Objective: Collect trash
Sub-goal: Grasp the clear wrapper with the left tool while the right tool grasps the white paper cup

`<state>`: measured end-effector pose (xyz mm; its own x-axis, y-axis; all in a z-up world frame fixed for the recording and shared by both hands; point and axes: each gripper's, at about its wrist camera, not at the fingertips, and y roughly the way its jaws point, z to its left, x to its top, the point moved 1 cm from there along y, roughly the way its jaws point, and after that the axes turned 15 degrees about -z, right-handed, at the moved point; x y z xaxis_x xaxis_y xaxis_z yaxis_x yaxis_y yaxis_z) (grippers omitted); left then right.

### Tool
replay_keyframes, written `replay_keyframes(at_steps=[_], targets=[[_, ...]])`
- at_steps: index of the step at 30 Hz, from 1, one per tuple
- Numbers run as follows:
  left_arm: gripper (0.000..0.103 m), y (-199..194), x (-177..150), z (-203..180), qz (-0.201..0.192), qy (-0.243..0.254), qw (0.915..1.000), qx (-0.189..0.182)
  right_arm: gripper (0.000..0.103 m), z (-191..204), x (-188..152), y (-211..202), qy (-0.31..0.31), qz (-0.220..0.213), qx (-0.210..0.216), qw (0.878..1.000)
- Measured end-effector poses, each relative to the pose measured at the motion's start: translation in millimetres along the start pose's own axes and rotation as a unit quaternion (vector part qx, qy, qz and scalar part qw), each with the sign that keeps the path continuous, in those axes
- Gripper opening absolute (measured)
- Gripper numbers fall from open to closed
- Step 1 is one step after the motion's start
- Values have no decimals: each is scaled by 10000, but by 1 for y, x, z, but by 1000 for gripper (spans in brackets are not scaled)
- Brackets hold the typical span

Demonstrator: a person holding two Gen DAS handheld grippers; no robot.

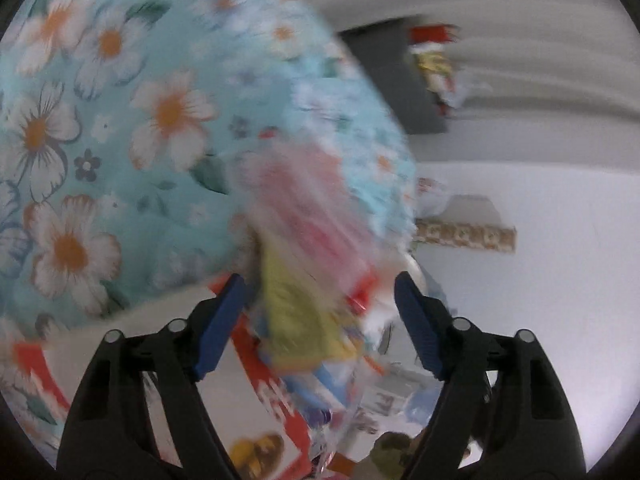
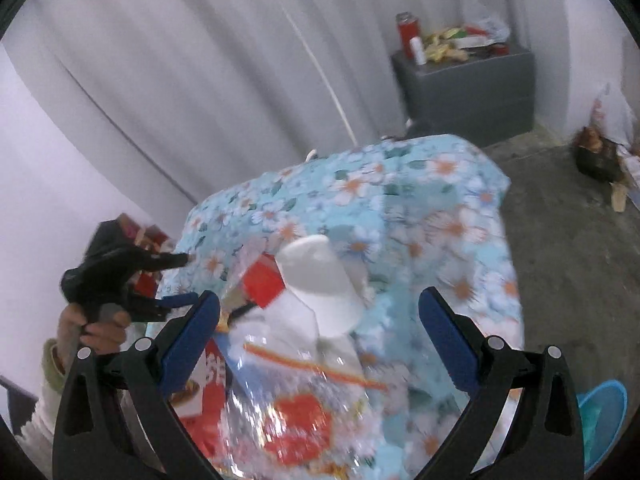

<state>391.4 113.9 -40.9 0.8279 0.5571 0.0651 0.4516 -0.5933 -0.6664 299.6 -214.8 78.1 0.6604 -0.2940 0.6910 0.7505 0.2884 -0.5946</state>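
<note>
Trash (image 2: pixel 296 396) heaped at the floral table's (image 2: pixel 460 208) near edge, between both wide-open grippers (image 1: pixel 320 320) (image 2: pixel 320 336).

A: The cloth (image 2: pixel 400 216) over the bench is pale turquoise, printed with white flowers with orange centres and dark green leaves.

B: And on top of it?

A: A white cup (image 2: pixel 320 280), with a red box (image 2: pixel 262 286) just left of it. Nearer than the cup lies a clear bag (image 2: pixel 296 412) with an orange strip and a red heart-like print.

B: Behind the cloth?

A: A grey cabinet (image 2: pixel 472 88) against white curtains (image 2: pixel 180 80), carrying a red can (image 2: pixel 407 34) and yellow wrappers (image 2: pixel 442 46).

B: The hand-held gripper?

A: The right one (image 2: pixel 320 336) is black with blue pads (image 2: pixel 188 340); the left (image 1: pixel 320 320) matches, with a blurred yellow and pink wrapper (image 1: pixel 296 280) between its pads.
</note>
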Motion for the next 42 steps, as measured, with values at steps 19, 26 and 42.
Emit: replay_keyframes(at_steps=[19,26,42], targets=[[31,64,25,19,235,-563,9980,192,90,12,0,110,-185,1067,226,9939],[20,52,32,22,-30,-545,9985,70,67,7,-3,120,-162,1221,94,9923],[0,-24,39,-28,-1079,-78,9878,-1119,60,13,23,76,-399,262,-119,9988]])
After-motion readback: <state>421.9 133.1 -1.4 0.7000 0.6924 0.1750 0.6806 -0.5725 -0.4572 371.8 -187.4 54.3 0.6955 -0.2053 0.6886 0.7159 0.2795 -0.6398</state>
